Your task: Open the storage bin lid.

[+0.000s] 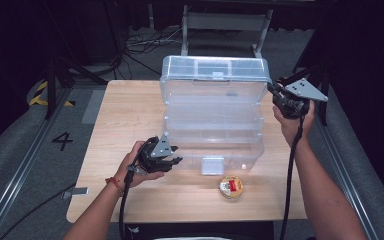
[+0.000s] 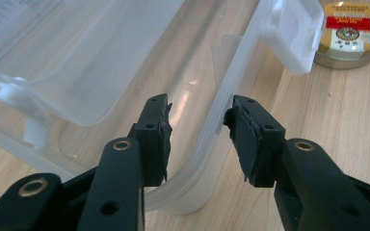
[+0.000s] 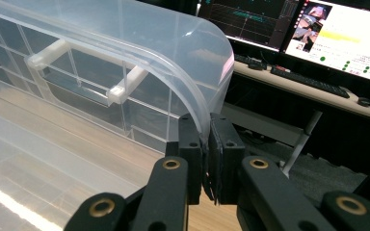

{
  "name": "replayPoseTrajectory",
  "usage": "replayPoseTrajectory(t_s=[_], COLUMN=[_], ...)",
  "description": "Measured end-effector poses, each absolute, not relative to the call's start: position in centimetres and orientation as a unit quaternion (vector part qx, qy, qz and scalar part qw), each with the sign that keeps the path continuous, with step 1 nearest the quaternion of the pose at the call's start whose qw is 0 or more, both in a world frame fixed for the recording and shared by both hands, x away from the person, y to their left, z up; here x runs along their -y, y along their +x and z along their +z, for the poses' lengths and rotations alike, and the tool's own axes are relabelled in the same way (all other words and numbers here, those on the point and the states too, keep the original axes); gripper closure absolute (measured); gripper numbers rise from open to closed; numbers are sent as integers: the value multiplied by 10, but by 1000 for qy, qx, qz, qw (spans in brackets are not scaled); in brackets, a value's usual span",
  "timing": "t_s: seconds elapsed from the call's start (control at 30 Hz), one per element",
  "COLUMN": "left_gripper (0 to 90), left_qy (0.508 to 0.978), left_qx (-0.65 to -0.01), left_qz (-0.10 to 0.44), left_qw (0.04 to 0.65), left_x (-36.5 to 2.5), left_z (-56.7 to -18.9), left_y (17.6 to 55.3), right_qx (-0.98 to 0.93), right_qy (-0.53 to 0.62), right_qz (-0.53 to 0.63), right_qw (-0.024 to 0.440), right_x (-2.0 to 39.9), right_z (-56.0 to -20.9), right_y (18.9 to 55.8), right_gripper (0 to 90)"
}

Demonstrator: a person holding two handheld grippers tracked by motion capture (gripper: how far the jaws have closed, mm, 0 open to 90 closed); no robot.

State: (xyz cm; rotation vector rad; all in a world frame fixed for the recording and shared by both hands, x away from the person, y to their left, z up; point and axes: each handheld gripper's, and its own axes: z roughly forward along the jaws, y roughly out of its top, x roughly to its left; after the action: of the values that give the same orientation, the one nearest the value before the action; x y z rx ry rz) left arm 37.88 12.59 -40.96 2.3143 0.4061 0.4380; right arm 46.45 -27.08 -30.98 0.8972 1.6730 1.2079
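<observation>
A clear plastic storage box (image 1: 215, 150) stands open on the wooden table (image 1: 115, 130), its lid (image 1: 215, 75) raised upright at the back. My left gripper (image 1: 172, 157) is at the box's front left corner. In the left gripper view its jaws (image 2: 197, 120) straddle the box wall (image 2: 221, 72); they are open, with a gap beside the left pad. My right gripper (image 1: 275, 92) is at the lid's right edge. In the right gripper view it (image 3: 207, 130) is shut on the curved lid rim (image 3: 192, 67), near the lid's white handle (image 3: 86, 67).
A small round gold tin (image 1: 231, 187) with a red label lies in front of the box, near its white latch (image 1: 212, 165). Beyond the table's right side stand monitors (image 3: 327, 33) and a keyboard (image 3: 313, 84) on a desk. Cables lie on the floor behind.
</observation>
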Motion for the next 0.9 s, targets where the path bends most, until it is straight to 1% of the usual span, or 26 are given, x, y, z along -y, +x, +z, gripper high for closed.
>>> replayPoseTrajectory(t_s=[0.07,0.47,0.63,0.7,0.9], left_gripper=[614,629,635,636,642], left_qy=[899,899,899,903,903], left_qx=[-155,-146,-147,-146,-145], left_qz=[179,167,170,177,174], left_qw=[368,378,375,363,366], left_x=[-125,-125,-124,-122,-122], left_z=[-412,-413,-414,-413,-413], left_y=[378,382,381,381,382], right_qx=[-670,-665,-665,-666,-667], right_qy=[363,384,387,389,395], right_qz=[485,488,491,491,494], right_qw=[430,416,410,405,394], right_x=[270,269,269,270,271], right_z=[-309,-304,-302,-301,-300], right_y=[466,483,491,495,503], right_gripper=[852,856,857,857,858])
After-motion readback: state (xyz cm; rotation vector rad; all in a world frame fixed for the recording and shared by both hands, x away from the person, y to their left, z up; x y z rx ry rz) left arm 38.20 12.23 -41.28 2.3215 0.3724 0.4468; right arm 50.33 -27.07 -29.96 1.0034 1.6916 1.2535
